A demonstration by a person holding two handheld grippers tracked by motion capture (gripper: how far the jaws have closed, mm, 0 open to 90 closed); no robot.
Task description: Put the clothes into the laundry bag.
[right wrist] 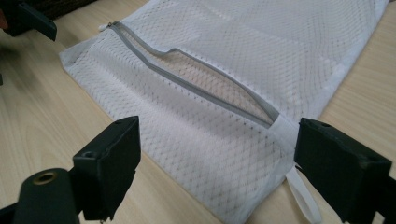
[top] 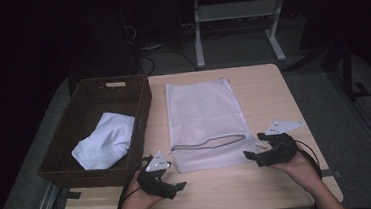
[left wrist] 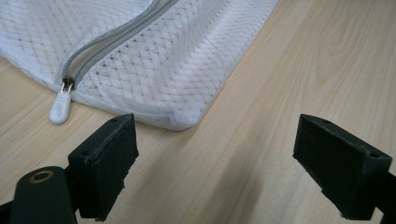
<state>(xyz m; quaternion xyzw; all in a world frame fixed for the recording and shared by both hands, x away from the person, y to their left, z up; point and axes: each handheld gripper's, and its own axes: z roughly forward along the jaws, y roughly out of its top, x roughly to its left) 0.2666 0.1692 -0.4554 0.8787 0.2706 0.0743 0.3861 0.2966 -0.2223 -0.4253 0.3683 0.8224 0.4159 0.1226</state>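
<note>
left gripper (top: 172, 178) is sitting at the near left corner of the mesh laundry bag (top: 206, 120), jaws spread wide and holding nothing; in the left gripper view the bag's rounded corner (left wrist: 180, 122) is lying just ahead of the gap, not between the jaws, with the white zipper pull (left wrist: 60, 107) resting on the wood just beside the left jaw; right gripper (top: 255, 148) is standing at the bag's near right edge, jaws likewise parted and empty; in the right gripper view the end of the grey zipper (right wrist: 205, 84) is sitting just ahead of the gap, and a white hanging loop (right wrist: 304, 198) is trailing off the near corner by the right jaw; the bag is lying flat on the wooden table (top: 272, 90), zipper run near the person's edge and gaping open in the middle; to its left a brown wicker basket (top: 96, 174) is holding a folded white cloth (top: 105, 140); judgement: the bag is looking very light, limp and thin, so it is likely to drape and fold rather than keep shape when lifted; the mesh is probably giving fair grip but snagging easily; best holds seem to be the stitched hem at the corners or the zipper tape either side of the opening, pinching one layer only if the mouth is to be held open; the pull tab is small and likely to slip.
</note>
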